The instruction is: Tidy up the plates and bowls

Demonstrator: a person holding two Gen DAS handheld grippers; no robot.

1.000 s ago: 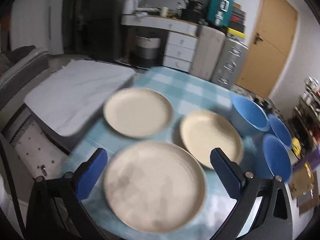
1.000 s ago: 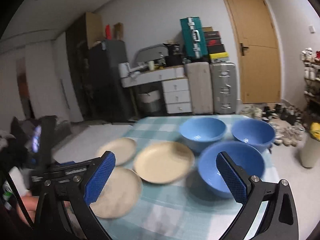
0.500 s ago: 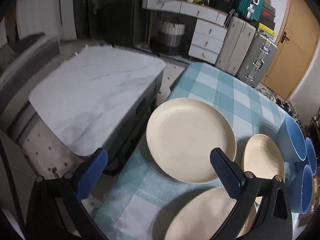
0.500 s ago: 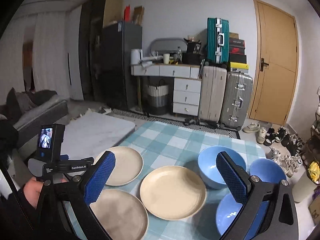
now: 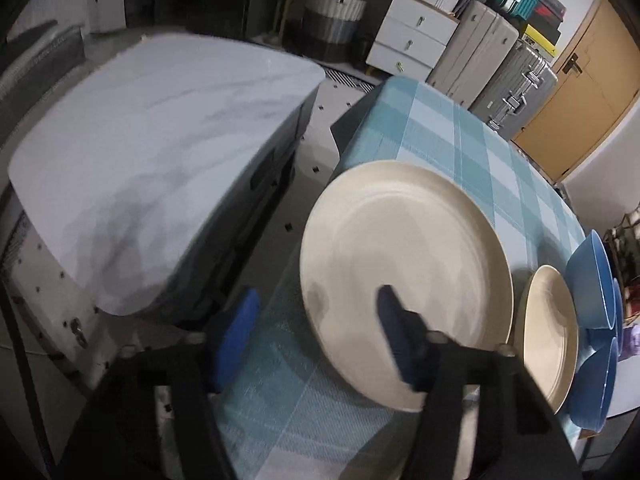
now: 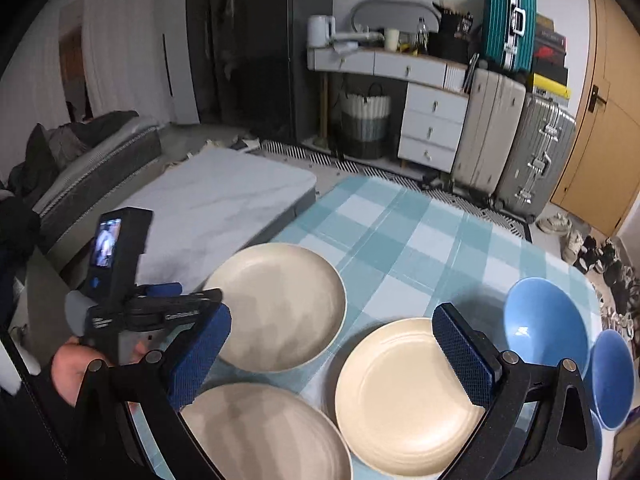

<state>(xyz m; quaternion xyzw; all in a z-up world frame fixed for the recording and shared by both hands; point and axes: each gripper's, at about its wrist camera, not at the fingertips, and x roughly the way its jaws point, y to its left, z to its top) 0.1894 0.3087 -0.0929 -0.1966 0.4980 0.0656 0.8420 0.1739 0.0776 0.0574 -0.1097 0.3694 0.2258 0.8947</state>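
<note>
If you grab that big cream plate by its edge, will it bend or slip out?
The plate looks hard and stiff, so it probably won't bend. Its surface looks smooth, so it might slip from a pinch on the thin rim. It lies flat on the checked cloth, so the left gripper may struggle to get a finger underneath.

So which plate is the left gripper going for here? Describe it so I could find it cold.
Start at the table with the teal checked cloth. Three cream plates lie on it, to the left of the blue bowls. The target is the far-left plate, nearest the cloth's left edge beside the grey mattress, with the left gripper straddling its rim, jaws open.
</note>
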